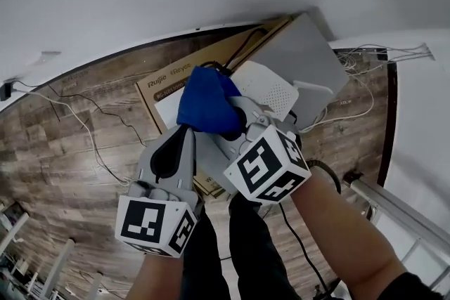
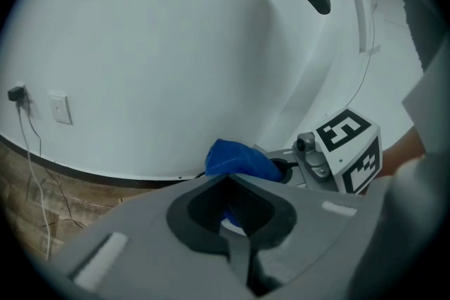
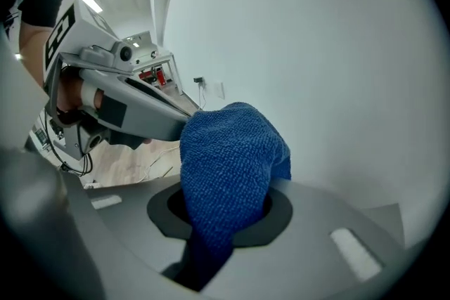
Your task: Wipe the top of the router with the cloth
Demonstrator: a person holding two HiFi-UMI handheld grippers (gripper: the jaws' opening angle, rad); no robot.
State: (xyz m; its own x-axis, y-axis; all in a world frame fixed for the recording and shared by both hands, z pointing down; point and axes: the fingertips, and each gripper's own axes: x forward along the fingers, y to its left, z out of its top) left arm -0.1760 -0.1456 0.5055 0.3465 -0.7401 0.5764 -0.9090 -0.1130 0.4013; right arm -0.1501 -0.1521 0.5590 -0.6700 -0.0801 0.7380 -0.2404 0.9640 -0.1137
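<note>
My right gripper (image 1: pixel 235 110) is shut on a bunched blue cloth (image 1: pixel 208 105), which fills its jaws in the right gripper view (image 3: pixel 225 165). It holds the cloth above the white router (image 1: pixel 271 86), which has a vented top and lies on a cardboard box (image 1: pixel 165 79) on the floor. Whether the cloth touches the router is hidden. My left gripper (image 1: pixel 184 131) hangs just left of the cloth, its jaws shut together with nothing between them (image 2: pixel 226 179). The cloth (image 2: pixel 239 158) shows just beyond its tips.
A grey flat slab (image 1: pixel 302 53) lies under the router's far side. White cables (image 1: pixel 77 119) trail over the wood-pattern floor, and more wires (image 1: pixel 365 56) sit at the right. A white wall runs along the top, with a socket (image 2: pixel 60 109). A metal frame (image 1: pixel 401 211) stands at lower right.
</note>
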